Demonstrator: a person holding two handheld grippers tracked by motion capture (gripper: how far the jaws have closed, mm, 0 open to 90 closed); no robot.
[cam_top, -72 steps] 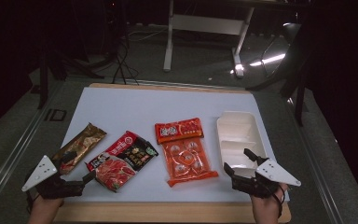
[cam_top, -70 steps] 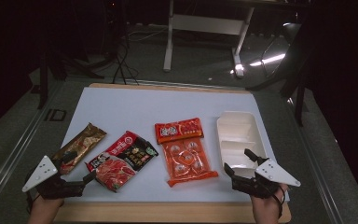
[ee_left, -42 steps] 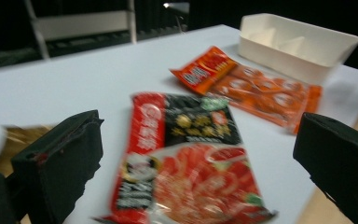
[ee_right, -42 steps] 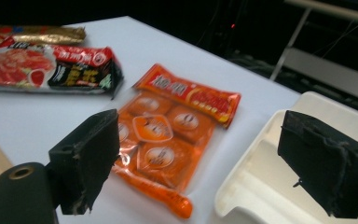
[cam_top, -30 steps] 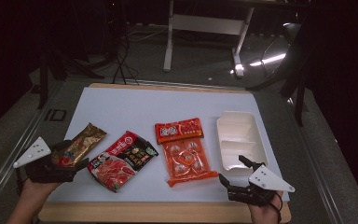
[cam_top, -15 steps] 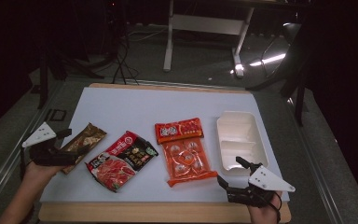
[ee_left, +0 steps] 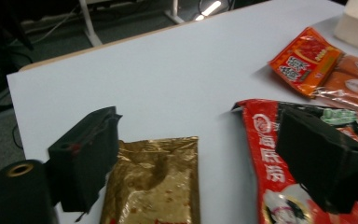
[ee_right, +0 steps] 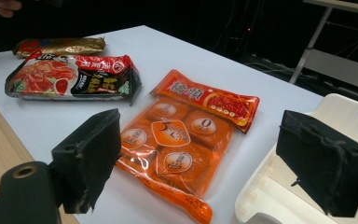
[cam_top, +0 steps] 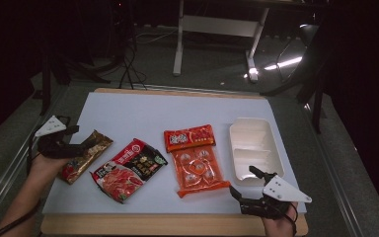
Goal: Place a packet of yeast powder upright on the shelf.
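Gold packet (ee_left: 156,182) under my spread left claw (cam_top: 79,143).
My claw has swung up from the table's (cam_top: 143,108) near edge; bare table lies beyond; right claw (cam_top: 249,183) gapes too.

Gold packet (ee_left: 156,186) of crinkled glossy foil, red packet (cam_top: 128,168) of shiny printed film, orange pack (ee_right: 182,149) of glossy clear-fronted plastic, white tray (cam_top: 254,148) matt, tabletop (cam_top: 177,111) smooth matt, wood-edged.

Left tongs (cam_top: 76,143): matte black body, two blocky black jaws with worn, frayed padding; a round hollow black barrel sits beside one jaw. A pale grey three-cornered plate tops the body, and a black cable trails behind. Right tongs (cam_top: 243,181): same build, its grey plate showing small dark holes. Forearms bare, no sleeves.
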